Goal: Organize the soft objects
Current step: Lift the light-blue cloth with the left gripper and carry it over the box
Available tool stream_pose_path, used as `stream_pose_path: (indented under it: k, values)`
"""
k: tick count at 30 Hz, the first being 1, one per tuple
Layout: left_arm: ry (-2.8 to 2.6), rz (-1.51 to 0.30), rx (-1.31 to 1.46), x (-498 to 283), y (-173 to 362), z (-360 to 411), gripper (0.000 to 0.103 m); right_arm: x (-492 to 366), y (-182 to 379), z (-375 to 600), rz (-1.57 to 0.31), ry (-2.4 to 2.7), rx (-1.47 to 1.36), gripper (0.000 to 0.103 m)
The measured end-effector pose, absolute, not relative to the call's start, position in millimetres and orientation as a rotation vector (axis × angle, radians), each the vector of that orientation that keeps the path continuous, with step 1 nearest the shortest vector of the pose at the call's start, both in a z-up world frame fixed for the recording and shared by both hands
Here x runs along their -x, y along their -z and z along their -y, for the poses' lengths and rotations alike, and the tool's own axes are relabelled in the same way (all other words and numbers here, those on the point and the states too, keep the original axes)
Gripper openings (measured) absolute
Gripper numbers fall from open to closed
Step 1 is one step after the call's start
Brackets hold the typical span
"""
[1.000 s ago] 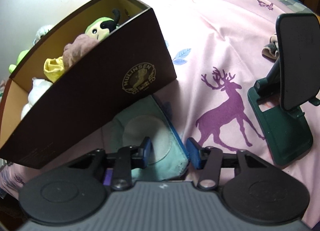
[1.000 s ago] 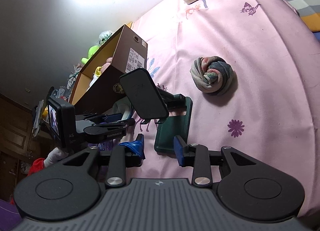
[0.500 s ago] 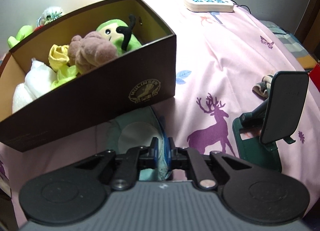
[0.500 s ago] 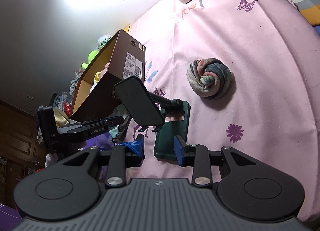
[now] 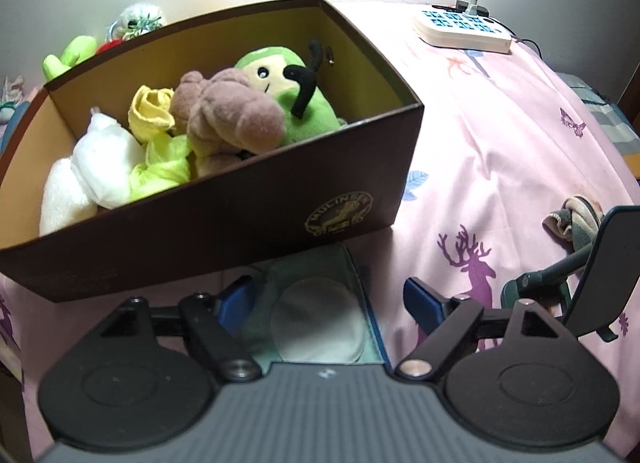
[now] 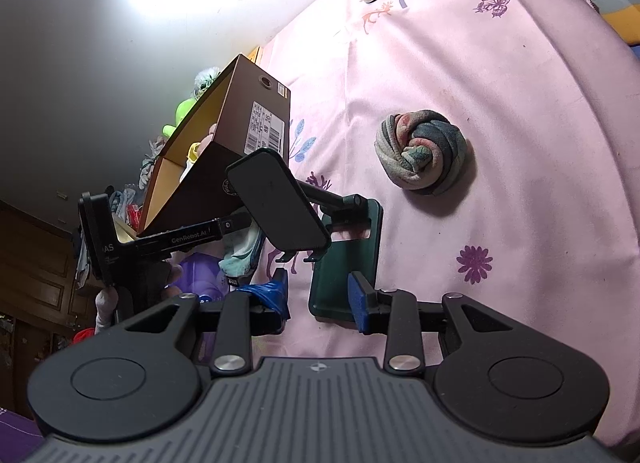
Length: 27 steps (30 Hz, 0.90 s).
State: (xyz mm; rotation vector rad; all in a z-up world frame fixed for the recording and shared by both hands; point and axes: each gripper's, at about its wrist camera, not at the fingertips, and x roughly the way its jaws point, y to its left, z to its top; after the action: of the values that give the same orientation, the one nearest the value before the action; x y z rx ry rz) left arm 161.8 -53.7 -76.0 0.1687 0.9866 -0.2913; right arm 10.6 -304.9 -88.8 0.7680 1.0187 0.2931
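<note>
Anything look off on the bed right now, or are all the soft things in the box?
Two soft items are still outside the brown box: a rolled striped sock bundle lying alone on the pink sheet, and a pale teal pouch between the open left gripper's fingers. Nothing looks spilled or damaged.

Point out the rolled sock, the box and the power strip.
sock (image 6: 422,153), right wrist view, middle of the roll
box (image 5: 224,219), left wrist view, front wall
power strip (image 5: 460,25), left wrist view, top face
</note>
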Motion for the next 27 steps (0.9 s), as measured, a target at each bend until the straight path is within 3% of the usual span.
stream_pose_path:
  k: [7, 8, 9, 10, 13, 15, 17, 27]
  values:
    - [0.239, -1.052, -0.152, -179, 94, 51, 0.088, -9, 90, 306, -1.018, -0.281, -0.772, 0.016]
    - [0.229, -1.057, -0.144, -181, 96, 50, 0.082, -9, 91, 308, -1.019, -0.275, -0.772, 0.016]
    - [0.223, -1.072, -0.137, -184, 99, 49, 0.067, -8, 91, 309, -1.019, -0.269, -0.776, 0.017]
    - [0.222, -1.091, -0.127, -186, 101, 48, 0.068, -7, 92, 310, -1.019, -0.265, -0.782, 0.017]
    - [0.232, -1.093, -0.097, -183, 97, 49, 0.043, -6, 92, 313, -1.014, -0.257, -0.798, 0.017]
    - [0.230, -1.087, -0.108, -180, 95, 51, 0.020, -6, 92, 313, -1.011, -0.260, -0.805, 0.017]
    - [0.222, -1.091, -0.094, -177, 92, 52, 0.013, -6, 91, 314, -1.009, -0.265, -0.801, 0.017]
    - [0.290, -1.001, -0.034, -137, 35, 54, 0.009, -10, 93, 319, -1.027, -0.232, -0.820, 0.017]
